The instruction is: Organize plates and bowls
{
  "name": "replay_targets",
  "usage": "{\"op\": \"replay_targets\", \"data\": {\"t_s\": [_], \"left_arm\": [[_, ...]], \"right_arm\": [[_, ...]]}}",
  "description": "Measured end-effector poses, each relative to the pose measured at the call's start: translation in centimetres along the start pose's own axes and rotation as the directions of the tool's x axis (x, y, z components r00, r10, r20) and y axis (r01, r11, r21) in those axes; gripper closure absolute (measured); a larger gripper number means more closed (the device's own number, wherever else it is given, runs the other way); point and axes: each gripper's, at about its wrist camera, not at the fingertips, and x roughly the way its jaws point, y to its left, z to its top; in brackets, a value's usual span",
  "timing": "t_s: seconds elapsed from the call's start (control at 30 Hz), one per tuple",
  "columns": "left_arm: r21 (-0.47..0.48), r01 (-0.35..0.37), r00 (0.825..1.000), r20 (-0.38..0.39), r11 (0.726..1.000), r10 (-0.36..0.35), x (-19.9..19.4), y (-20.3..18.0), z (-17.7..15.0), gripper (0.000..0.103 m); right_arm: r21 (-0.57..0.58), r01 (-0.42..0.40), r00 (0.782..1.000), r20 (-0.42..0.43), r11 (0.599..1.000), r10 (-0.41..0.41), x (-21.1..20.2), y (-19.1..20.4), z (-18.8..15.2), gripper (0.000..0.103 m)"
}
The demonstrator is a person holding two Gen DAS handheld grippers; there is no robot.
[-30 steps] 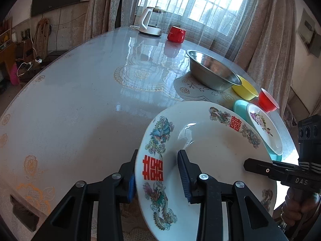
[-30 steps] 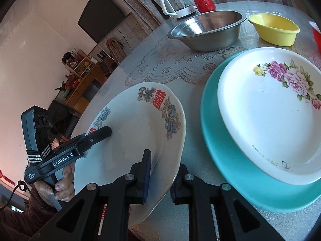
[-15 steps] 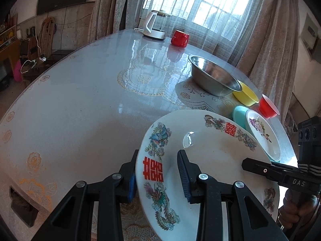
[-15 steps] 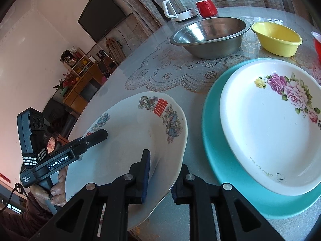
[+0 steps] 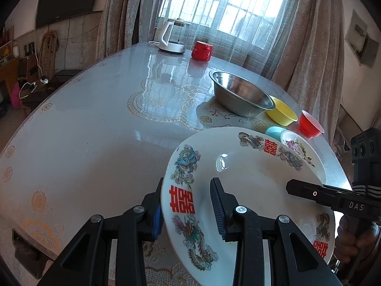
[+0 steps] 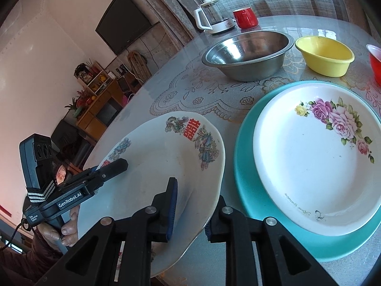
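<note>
White dragon-patterned plate is clamped at opposite rims by left tool and right tool.

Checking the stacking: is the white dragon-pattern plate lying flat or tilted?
Tilted: the white dragon-pattern plate is off the table, its rim between the fingers of the left gripper and the right gripper.

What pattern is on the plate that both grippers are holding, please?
The plate is white, its rim decorated with colourful dragons and birds and red double-happiness characters; the left wrist view shows it best.
</note>
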Motion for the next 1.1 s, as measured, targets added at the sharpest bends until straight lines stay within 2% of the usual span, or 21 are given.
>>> {"op": "replay_targets", "data": {"t_s": [0.27,0.57,0.87,1.1], "left_arm": [[0.042,0.044,0.999,0.021,0.998,-0.045,0.2,-2.7,1.6,0.068],[0.119,0.107,0.993,0.029,0.987,-0.112,1.6,-7.7,3.7,0.068],[0.187,0.171,0.985,0.001,0.968,-0.174,5.1,-13.4,5.8,0.068],[0.209,0.181,0.984,-0.034,0.961,-0.178,8.1,-16.3,6.7,0.068]], "right_arm": [[0.014,0.023,0.998,0.063,1.0,-0.024,-2.8,-0.8,0.1,0.083],[0.063,0.09,0.986,0.135,0.994,-0.098,-6.5,-3.3,0.2,0.083],[0.13,0.188,0.961,0.178,0.973,-0.21,-9.5,-7.5,1.0,0.083],[0.17,0.235,0.947,0.182,0.957,-0.265,-10.1,-11.1,2.3,0.082]]}}
